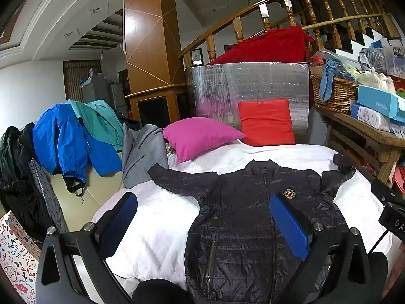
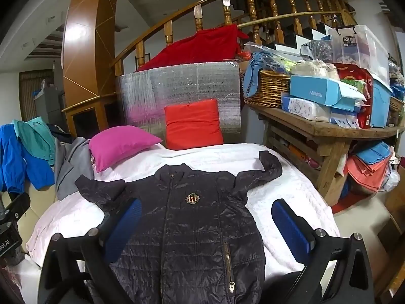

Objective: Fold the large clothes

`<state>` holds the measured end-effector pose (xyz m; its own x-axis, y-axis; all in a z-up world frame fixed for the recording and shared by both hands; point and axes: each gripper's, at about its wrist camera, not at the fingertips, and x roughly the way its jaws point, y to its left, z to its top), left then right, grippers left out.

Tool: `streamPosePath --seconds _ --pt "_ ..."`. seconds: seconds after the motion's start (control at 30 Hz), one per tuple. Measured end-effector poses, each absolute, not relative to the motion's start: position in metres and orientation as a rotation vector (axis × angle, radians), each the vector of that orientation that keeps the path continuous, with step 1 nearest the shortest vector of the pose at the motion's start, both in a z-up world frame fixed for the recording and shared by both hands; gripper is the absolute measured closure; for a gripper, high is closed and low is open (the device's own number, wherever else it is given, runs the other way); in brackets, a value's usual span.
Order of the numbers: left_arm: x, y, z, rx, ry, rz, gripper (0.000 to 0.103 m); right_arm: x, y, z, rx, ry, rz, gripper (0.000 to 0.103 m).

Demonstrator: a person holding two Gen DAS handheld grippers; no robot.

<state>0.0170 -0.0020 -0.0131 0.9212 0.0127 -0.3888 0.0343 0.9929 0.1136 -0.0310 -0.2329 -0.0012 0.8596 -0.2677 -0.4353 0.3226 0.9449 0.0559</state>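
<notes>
- Blue coat (image 1: 63, 141) and grey garment (image 1: 141, 152) hang at 9 o'clock of the bed (image 1: 157, 228).
- Left gripper (image 1: 202, 223): jaws spread wide, holding nothing, above the jacket's left half.
- Jacket (image 2: 192, 228) lies flat, front up, zipped, sleeves out toward 10 and 2 o'clock, on the white bed.
- Pink pillow (image 2: 119, 144) and red pillow (image 2: 192, 124) sit at 12 o'clock.
- Right gripper (image 2: 206, 221): jaws spread wide, empty, over the jacket.
- Cluttered bench (image 2: 329, 126) stands at 2 o'clock.
</notes>
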Motion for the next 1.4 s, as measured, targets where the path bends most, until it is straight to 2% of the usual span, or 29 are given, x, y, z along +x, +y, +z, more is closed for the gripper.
streamPosePath --seconds 1.4 --pt "0.032 0.007 -0.030 0.112 0.441 0.006 0.000 -0.009 -0.226 -0.018 0.128 0.511 -0.298 0.000"
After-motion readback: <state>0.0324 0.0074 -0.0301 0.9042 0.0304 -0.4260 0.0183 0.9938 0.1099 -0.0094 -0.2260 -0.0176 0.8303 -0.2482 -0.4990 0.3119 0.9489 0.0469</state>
